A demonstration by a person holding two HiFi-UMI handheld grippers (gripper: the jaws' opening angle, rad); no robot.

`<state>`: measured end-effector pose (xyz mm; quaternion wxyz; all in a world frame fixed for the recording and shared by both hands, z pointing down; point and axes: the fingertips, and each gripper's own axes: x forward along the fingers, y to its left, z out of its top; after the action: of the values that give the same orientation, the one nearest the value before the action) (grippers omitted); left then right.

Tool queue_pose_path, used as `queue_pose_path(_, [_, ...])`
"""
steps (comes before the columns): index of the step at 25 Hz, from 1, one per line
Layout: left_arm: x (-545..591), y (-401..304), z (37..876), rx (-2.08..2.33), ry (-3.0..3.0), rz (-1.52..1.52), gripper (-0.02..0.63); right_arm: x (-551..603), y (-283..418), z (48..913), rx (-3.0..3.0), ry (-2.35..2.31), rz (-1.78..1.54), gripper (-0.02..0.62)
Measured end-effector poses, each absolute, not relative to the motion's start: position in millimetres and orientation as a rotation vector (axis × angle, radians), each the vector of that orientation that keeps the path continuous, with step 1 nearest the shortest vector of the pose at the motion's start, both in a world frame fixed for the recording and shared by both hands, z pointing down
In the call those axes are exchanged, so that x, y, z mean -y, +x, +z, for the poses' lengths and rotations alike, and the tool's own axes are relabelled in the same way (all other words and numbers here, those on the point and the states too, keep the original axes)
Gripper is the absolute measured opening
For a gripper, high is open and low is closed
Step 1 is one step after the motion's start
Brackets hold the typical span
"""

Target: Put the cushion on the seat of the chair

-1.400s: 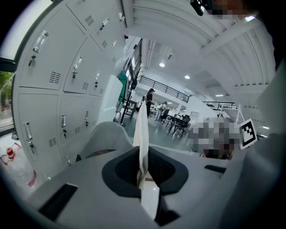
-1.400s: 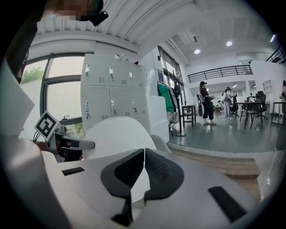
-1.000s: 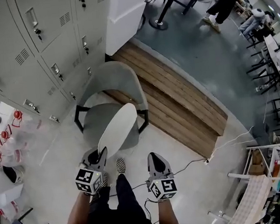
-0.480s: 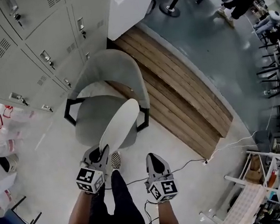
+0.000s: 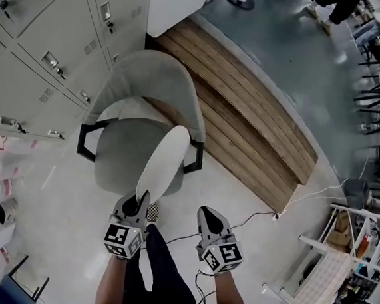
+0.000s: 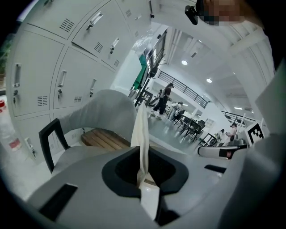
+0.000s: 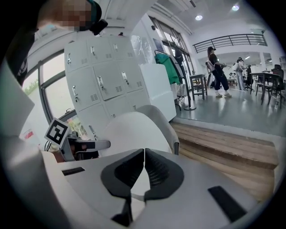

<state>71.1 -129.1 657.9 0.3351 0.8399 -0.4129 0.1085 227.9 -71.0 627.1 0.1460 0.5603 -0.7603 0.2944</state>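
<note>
Setting: pale floor; grey lockers [image 5: 29,46] in the upper left of the head view; a wooden platform [image 5: 239,110] runs diagonally through the centre.

Item 1, chair [image 5: 153,78]: grey, curved back, black frame, upper centre-left. Its seat [image 5: 117,158] is bare and faces the person.

Item 2, cushion [image 5: 165,158]: white, oval, standing on edge. Its long axis runs from lower centre up and to the right, across the front right of the seat. Whether it touches the seat cannot be told.

Item 3, left gripper [image 5: 139,204]: clamped on the cushion's near end. In the left gripper view the cushion's thin edge [image 6: 142,134] rises from between the pinched jaws.

Item 4, right gripper [image 5: 208,213]: jaws together on nothing, well right of the cushion.

Governing relation: the seat lies just ahead and to the upper left of the left gripper. The cushion probably needs tipping flat leftward onto it.
</note>
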Motion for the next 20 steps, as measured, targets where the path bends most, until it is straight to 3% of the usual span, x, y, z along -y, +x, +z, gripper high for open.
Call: queue_pose_path(20, [135, 1, 724, 1.274, 2.057, 0.256, 0.041, 75, 191, 666, 2.215, 1.466, 0.885, 0.031])
